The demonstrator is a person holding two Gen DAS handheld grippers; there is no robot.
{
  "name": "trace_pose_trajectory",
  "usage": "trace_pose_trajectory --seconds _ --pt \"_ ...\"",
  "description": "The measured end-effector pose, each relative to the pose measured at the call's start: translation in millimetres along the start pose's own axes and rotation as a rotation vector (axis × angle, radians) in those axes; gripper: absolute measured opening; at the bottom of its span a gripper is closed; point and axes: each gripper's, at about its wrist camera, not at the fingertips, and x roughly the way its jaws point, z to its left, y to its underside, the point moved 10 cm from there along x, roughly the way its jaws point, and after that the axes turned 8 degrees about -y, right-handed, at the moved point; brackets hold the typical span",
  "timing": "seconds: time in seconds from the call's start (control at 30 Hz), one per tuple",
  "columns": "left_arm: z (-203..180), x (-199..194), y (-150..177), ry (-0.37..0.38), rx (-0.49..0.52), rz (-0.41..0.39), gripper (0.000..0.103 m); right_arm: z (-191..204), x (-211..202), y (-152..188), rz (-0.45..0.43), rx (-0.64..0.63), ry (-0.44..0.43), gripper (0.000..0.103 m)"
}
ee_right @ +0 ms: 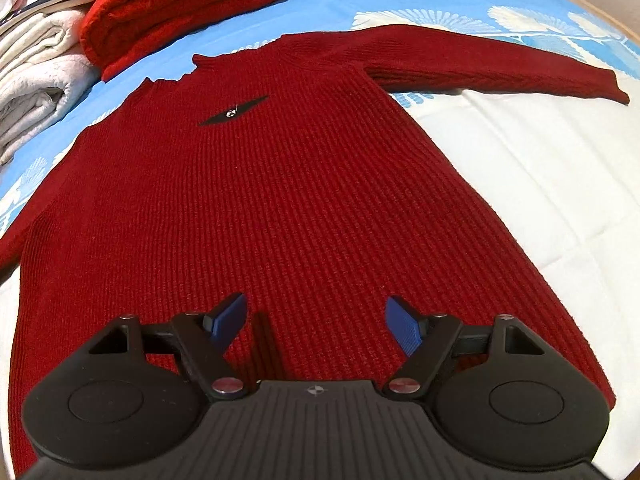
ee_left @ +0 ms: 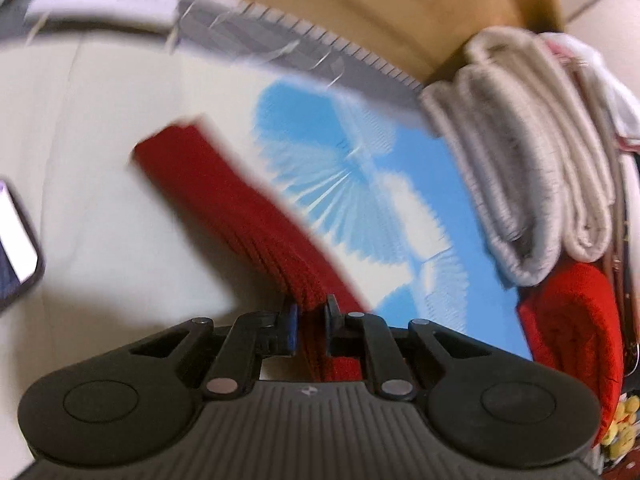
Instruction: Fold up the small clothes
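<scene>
A dark red knitted sweater (ee_right: 288,184) lies flat, front up, on a blue and white bedspread (ee_right: 500,152), with a small black winged badge (ee_right: 232,112) on the chest. One sleeve (ee_right: 492,64) stretches out to the right. My right gripper (ee_right: 316,320) is open, low over the sweater's hem, holding nothing. In the blurred left wrist view, my left gripper (ee_left: 312,320) is shut on a sleeve of the sweater (ee_left: 240,208), which runs away from the fingers toward the upper left.
A folded bright red knit (ee_right: 180,4) and folded white cloths (ee_right: 40,68) lie behind the collar; they also show in the left wrist view, the red knit (ee_left: 572,328) and white cloths (ee_left: 528,176). A phone (ee_left: 16,240) lies at the left. A brown box (ee_left: 420,8) stands behind.
</scene>
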Motion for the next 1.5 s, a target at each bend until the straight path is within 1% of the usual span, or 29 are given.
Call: trace_pose_trajectory --seconds 0.1,0.17,0.27,0.33,0.4,0.43,0.47,0.5,0.53,0.57,0.6,0.63,0.67,0.7,0.73,0.77,0.83,0.9,0.93,1.0,1.07,1.13,1.2,1.23,1.27,1.37,1.4,1.43,1.5 --pt "-40.5 -25.2 2.3 0.011 0.110 -0.110 0.012 -4.1 -4.3 -2.3 -0.013 0.029 -0.003 0.078" --pt "-78.6 -44.6 19.3 0.021 0.230 -0.182 0.012 -7.3 -7.5 -4.8 -0.023 0.050 -0.008 0.078" --pt "-157.0 -84.0 68.2 0.134 0.463 -0.263 0.012 -9.2 -10.6 -9.9 -0.028 0.068 -0.019 0.078" --pt "-210.4 -126.2 126.4 0.263 0.656 -0.326 0.012 -7.4 -12.9 -13.1 -0.031 0.083 -0.039 0.078" --pt "-242.2 -165.6 199.3 0.404 0.856 -0.347 0.012 -3.0 -15.5 -15.8 -0.034 0.083 -0.063 0.078" --pt "-253.1 -184.1 250.3 0.491 0.994 -0.330 0.012 -0.3 -16.6 -17.1 -0.036 0.078 -0.072 0.078" --pt "-255.0 -193.3 297.0 0.556 1.118 -0.303 0.013 2.2 -17.7 -18.0 -0.038 0.068 -0.080 0.078" --pt "-251.8 -195.7 343.9 0.596 1.252 -0.262 0.014 3.6 -18.5 -18.6 -0.039 0.059 -0.084 0.078" --pt "-244.7 -189.5 384.0 0.595 1.371 -0.222 0.017 3.7 -19.3 -19.1 -0.039 0.054 -0.086 0.078" --pt "-235.6 -177.4 417.0 0.559 1.459 -0.193 0.021 2.8 -20.4 -19.1 -0.039 0.055 -0.087 0.078" --pt "-226.1 -162.8 440.5 0.509 1.511 -0.160 0.023 1.1 -21.5 -19.0 -0.037 0.061 -0.091 0.078" --pt "-218.4 -152.0 452.7 0.479 1.523 -0.119 0.036 -0.9 -23.0 -19.0 -0.036 0.069 -0.095 0.078" --pt "-210.8 -143.8 458.1 0.472 1.509 -0.070 0.053 -3.3 -25.0 -19.3 -0.038 0.080 -0.101 0.078" --pt "-205.2 -140.2 455.5 0.473 1.481 -0.044 0.061 -5.7 -27.7 -19.8 -0.041 0.089 -0.106 0.078" --pt "-200.0 -137.6 448.4 0.471 1.456 -0.030 0.076 -8.1 -30.1 -20.2 -0.045 0.095 -0.110 0.078" --pt "-194.4 -136.4 438.5 0.467 1.438 -0.027 0.088 -10.9 -32.2 -20.9 -0.048 0.098 -0.111 0.078" --pt "-177.5 -137.1 412.2 0.444 1.432 -0.055 0.091 -17.7 -35.9 -23.0 -0.058 0.105 -0.109 0.078" --pt "-154.5 -133.7 386.7 0.381 1.447 -0.073 0.093 -26.4 -39.8 -27.1 -0.072 0.117 -0.099 0.078" --pt "-140.9 -129.6 371.4 0.337 1.443 -0.067 0.094 -31.4 -42.1 -29.0 -0.081 0.123 -0.091 0.078" --pt "-110.9 -123.7 340.9 0.241 1.421 -0.033 0.094 -45.3 -44.6 -33.7 -0.101 0.132 -0.065 0.078" --pt "-79.9 -117.2 313.7 0.161 1.372 0.017 0.094 -60.7 -48.6 -35.7 -0.111 0.131 -0.032 0.078" --pt "-48.7 -117.0 291.1 0.114 1.307 0.062 0.094 -79.9 -51.1 -35.0 -0.119 0.135 0.006 0.079" --pt "-21.1 -118.9 274.9 0.108 1.251 0.116 0.094 -96.7 -50.5 -31.0 -0.097 0.138 0.016 0.084" --pt "-7.9 -118.8 269.6 0.120 1.207 0.158 0.096 -103.3 -49.7 -27.0 -0.078 0.139 0.013 0.085" --pt "3.3 -119.0 265.3 0.134 1.163 0.200 0.099 -110.2 -48.7 -22.1 -0.058 0.143 0.006 0.086" --pt "34.0 -116.9 269.4 0.187 1.063 0.363 0.102 -129.8 -47.4 -8.5 -0.022 0.150 0.010 0.088" --pt "38.4 -115.7 269.0 0.201 1.050 0.378 0.102 -134.9 -48.8 -5.1 -0.016 0.153 0.014 0.089" --pt "40.2 -117.7 268.1 0.222 1.053 0.360 0.102 -141.4 -50.4 -0.5 -0.010 0.161 0.016 0.089" --pt "43.4 -120.8 271.0 0.244 1.066 0.377 0.102 -152.3 -53.5 8.2 -0.010 0.180 0.003 0.089"
